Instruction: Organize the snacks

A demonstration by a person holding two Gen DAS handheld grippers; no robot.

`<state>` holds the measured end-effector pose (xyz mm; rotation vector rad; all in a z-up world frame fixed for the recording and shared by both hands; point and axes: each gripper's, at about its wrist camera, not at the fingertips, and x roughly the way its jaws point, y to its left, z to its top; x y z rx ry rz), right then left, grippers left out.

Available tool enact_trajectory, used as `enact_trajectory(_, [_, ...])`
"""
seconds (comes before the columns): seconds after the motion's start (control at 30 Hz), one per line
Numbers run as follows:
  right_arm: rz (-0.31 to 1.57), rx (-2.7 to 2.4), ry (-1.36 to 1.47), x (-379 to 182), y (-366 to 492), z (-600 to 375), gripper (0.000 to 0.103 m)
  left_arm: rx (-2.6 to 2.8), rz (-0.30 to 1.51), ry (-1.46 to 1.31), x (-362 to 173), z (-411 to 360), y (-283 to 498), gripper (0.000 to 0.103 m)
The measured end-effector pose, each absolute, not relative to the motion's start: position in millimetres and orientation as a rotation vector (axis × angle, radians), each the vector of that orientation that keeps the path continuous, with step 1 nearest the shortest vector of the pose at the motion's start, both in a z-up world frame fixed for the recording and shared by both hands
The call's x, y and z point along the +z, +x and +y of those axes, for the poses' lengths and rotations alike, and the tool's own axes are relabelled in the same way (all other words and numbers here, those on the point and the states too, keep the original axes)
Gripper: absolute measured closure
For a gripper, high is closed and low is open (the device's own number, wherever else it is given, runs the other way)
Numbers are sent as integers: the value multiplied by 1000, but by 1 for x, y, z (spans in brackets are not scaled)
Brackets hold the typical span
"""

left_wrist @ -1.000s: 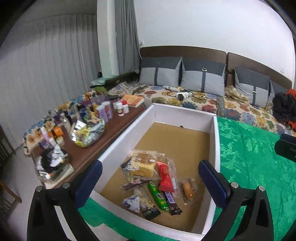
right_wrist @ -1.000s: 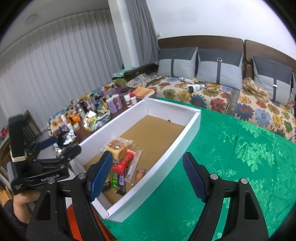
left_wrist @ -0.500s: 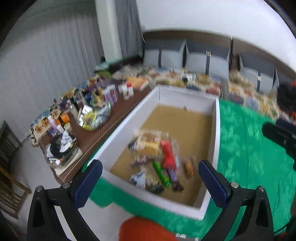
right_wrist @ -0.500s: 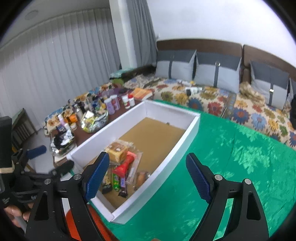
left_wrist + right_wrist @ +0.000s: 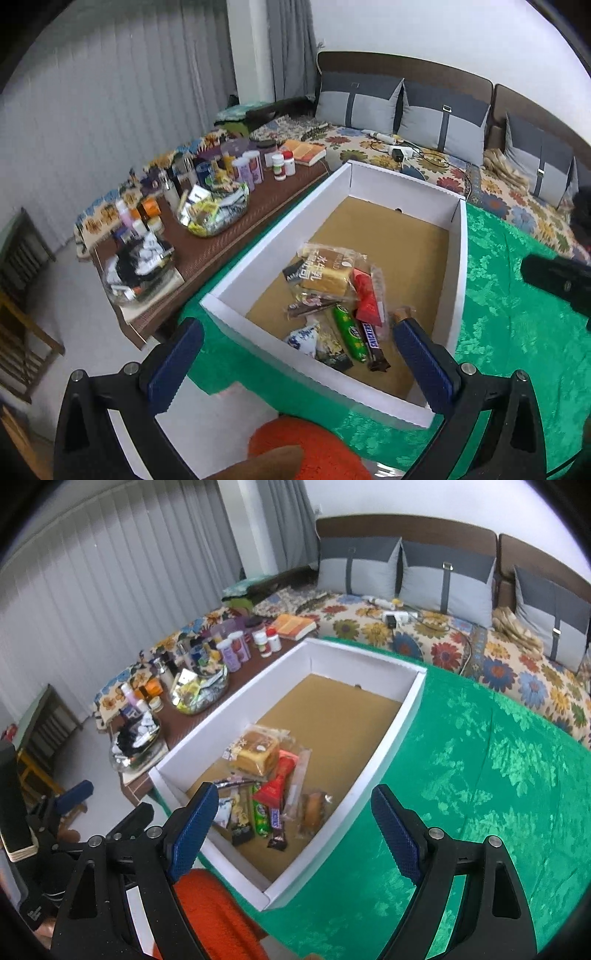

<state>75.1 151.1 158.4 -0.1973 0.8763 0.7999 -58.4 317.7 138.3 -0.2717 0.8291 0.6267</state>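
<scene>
A white box (image 5: 280, 236) with a brown floor lies on a green cloth. At its near end sit several snacks: a wrapped cake (image 5: 325, 275), a red packet (image 5: 365, 301), a green bar (image 5: 349, 332), a Snickers bar (image 5: 373, 345) and a blue-white packet (image 5: 303, 338). My left gripper (image 5: 299, 365) hovers open over the box's near edge, holding nothing. My right gripper (image 5: 293, 830) is also open and empty, above the box's near right corner (image 5: 273, 893). The same cake (image 5: 256, 755) and a wrapped bun (image 5: 312, 808) show in the right wrist view, with the left gripper (image 5: 107, 808) at the left edge.
A brown side table (image 5: 221, 251) left of the box carries bottles, a bowl of packets (image 5: 212, 214) and a book (image 5: 304, 151). Green cloth (image 5: 480, 775) spreads to the right. A floral-covered sofa with grey cushions (image 5: 443, 579) lies beyond. Orange fabric (image 5: 314, 450) sits at the bottom.
Both grippers drew back toward me, so the box looks farther off and orange fabric entered at the bottom. The right jaws stand slightly wider. The snacks have not moved.
</scene>
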Motion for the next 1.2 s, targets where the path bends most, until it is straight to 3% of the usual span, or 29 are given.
enact_trajectory(0.73, [937, 774, -213, 167, 73, 167, 16, 691, 841, -349, 152, 341, -62, 0])
enact_trajectory(1.2, [916, 785, -383, 158, 56, 192, 16, 758, 828, -286, 155, 346, -62, 0])
